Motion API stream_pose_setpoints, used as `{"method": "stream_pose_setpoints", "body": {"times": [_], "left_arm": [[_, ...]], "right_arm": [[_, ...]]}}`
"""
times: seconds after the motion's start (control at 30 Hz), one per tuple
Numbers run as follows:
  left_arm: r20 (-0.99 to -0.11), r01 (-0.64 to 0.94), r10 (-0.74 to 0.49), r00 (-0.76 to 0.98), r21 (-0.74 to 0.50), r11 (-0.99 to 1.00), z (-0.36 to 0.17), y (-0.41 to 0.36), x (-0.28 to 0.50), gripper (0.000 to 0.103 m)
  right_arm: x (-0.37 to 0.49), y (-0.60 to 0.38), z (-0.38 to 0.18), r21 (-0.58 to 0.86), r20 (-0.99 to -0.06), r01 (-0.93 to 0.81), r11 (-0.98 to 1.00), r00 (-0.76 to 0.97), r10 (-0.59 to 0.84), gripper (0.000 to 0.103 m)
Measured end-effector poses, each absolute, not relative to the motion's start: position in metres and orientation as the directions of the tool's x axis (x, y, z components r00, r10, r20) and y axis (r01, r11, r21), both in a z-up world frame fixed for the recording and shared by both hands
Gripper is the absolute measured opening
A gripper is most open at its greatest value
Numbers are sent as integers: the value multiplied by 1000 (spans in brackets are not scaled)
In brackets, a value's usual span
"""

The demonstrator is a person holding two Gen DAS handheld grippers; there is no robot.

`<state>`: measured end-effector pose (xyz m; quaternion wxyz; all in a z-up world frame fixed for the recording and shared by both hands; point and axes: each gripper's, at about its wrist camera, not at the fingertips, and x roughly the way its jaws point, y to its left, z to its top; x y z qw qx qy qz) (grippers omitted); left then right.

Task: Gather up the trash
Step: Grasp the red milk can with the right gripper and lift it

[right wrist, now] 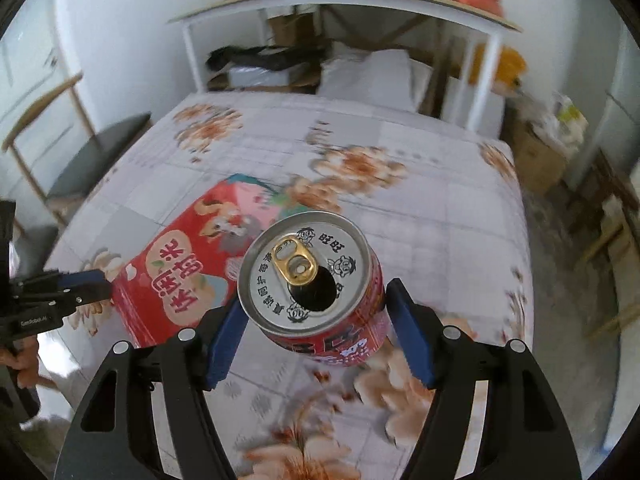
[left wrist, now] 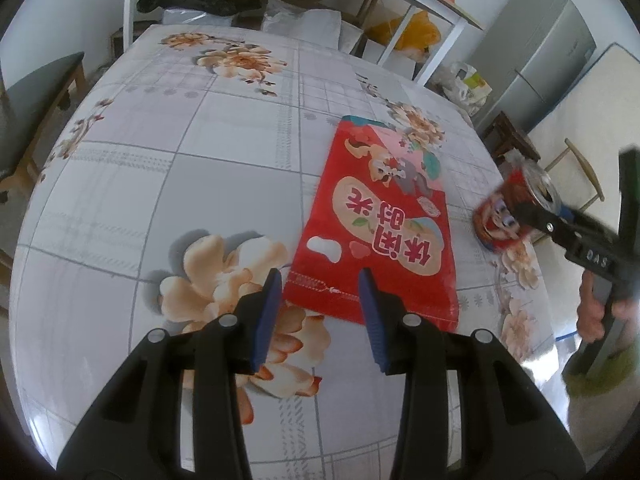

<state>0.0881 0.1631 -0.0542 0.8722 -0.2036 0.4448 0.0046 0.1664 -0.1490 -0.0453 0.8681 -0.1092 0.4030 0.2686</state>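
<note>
A flat red snack bag (left wrist: 380,224) lies on the flowered tablecloth (left wrist: 180,152). My left gripper (left wrist: 320,280) stands open just over the bag's near edge, with the left corner of that edge between its blue fingertips and neither pad pressing on it. My right gripper (right wrist: 314,292) is shut on a red drink can (right wrist: 308,268), its silver top with the opened gold tab tilted towards the camera. In the left wrist view the can (left wrist: 500,216) hangs tilted in the right gripper (left wrist: 528,216) by the table's right edge. The bag (right wrist: 172,280) and the left gripper (right wrist: 96,284) show at the left in the right wrist view.
A grey-seated wooden chair (left wrist: 28,108) stands left of the table. Behind it a white-legged shelf (right wrist: 344,0) carries jars and a red bag, with boxes and pillows beneath. A grey fridge (left wrist: 536,60) and a wooden stool (left wrist: 508,140) are on the right. A hand (left wrist: 596,312) holds the right gripper's handle.
</note>
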Motion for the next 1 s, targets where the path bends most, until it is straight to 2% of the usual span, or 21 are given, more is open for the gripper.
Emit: {"method": "stream_pose_setpoints", "body": {"times": [0.3,0.4,0.63,0.8,0.9,1.0], "left_arm": [[-780,-241,-180,599,-390,889,-56,177,79,37],[-777,-249,-204,596,-420,873,-57,178,78,37],[-774,-262,-233,588,-455,851,-60,179,78,38],[-766,-277,-245,594,-481,832,-61,184,76,38],[-759,-290,-250,601,-499,817,-62,188,74,38],[-753,-300,-258,605,-516,802,-64,194,72,38]], "right_arm": [[160,-191,-58,99,-744,-462,881,554,374,69],[156,-198,-55,101,-739,-457,883,559,374,77],[123,-214,-10,30,-621,-419,907,703,346,81],[93,-187,19,34,-545,-532,846,700,462,81],[81,-150,12,3,-571,-629,777,637,518,81],[78,-115,-13,11,-648,-682,731,552,524,72]]}}
